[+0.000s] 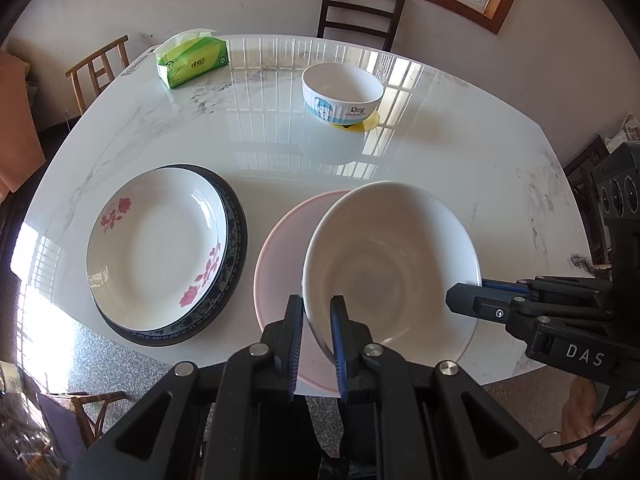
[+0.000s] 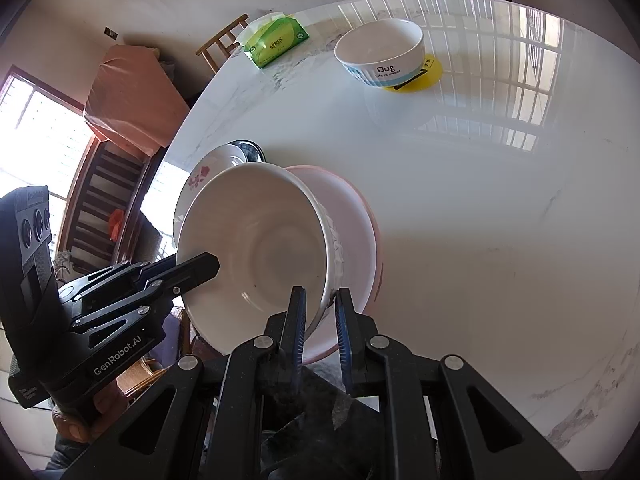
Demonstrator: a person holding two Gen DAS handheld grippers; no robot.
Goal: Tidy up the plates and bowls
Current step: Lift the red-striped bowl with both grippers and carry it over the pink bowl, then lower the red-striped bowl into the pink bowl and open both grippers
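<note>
A large white bowl [image 1: 392,264] is held tilted over a pink bowl [image 1: 280,264] near the table's front edge. My left gripper [image 1: 316,312] is shut on the white bowl's near rim. My right gripper [image 2: 321,312] is shut on the opposite rim of the same bowl [image 2: 256,256], and it shows from the side in the left wrist view [image 1: 464,296]. The pink bowl [image 2: 356,216] sits beneath. A flowered white plate [image 1: 156,236] lies on a dark-rimmed plate [image 1: 236,216] at the left. A small white "Dog" bowl [image 1: 340,92] stands on a yellow coaster at the back.
A green tissue pack [image 1: 192,60] lies at the back left of the white marble table [image 1: 480,140]. Wooden chairs [image 1: 360,12] stand around the table. The table's front edge is close below the grippers.
</note>
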